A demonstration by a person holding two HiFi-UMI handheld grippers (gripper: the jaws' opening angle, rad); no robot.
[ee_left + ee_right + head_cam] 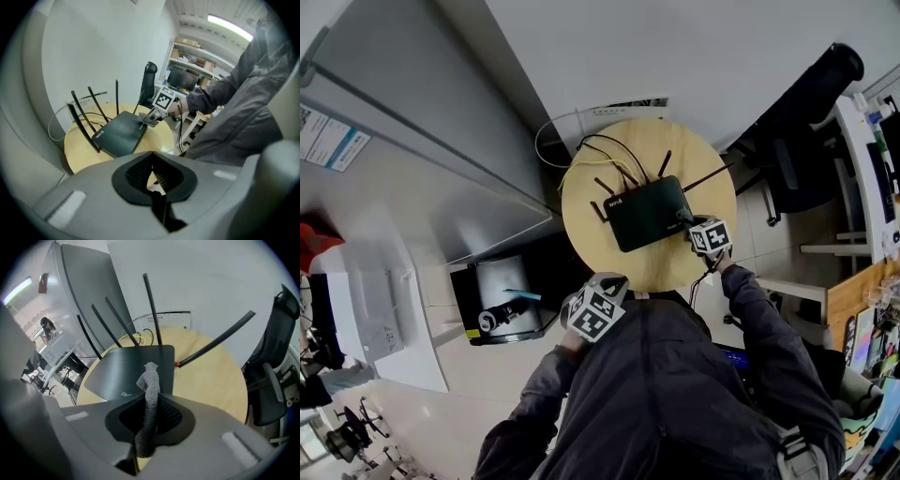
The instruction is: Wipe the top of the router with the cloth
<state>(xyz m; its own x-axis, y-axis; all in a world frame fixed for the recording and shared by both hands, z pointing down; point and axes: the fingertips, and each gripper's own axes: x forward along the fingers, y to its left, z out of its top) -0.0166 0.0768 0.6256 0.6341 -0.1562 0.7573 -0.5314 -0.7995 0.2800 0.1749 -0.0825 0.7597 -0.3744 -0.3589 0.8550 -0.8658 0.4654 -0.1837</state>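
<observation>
Lying flat near the middle of a round pale wooden table [586,248], the black slab-shaped router with thin stick antennas [649,213] has its antennas spread along the far and side edges. A narrow strip of grey knitted cloth [149,399] meets the router's top at its right-hand edge, where the left gripper view shows it seeming to touch the dark surface. The right hand-held gripper [145,437] has its jaws pinched tight on this cloth, whose free end stands up past the jaw tips over the router. The person's grey sleeve reaches across the table's near right rim behind it. The left hand-held gripper [157,187] sits just off the table's near edge, close to the person's body, jaws drawn together with nothing between them. Yellow and black cables [609,155] curl behind the router near the wall. A black office chair [806,122] stands to the table's right.
</observation>
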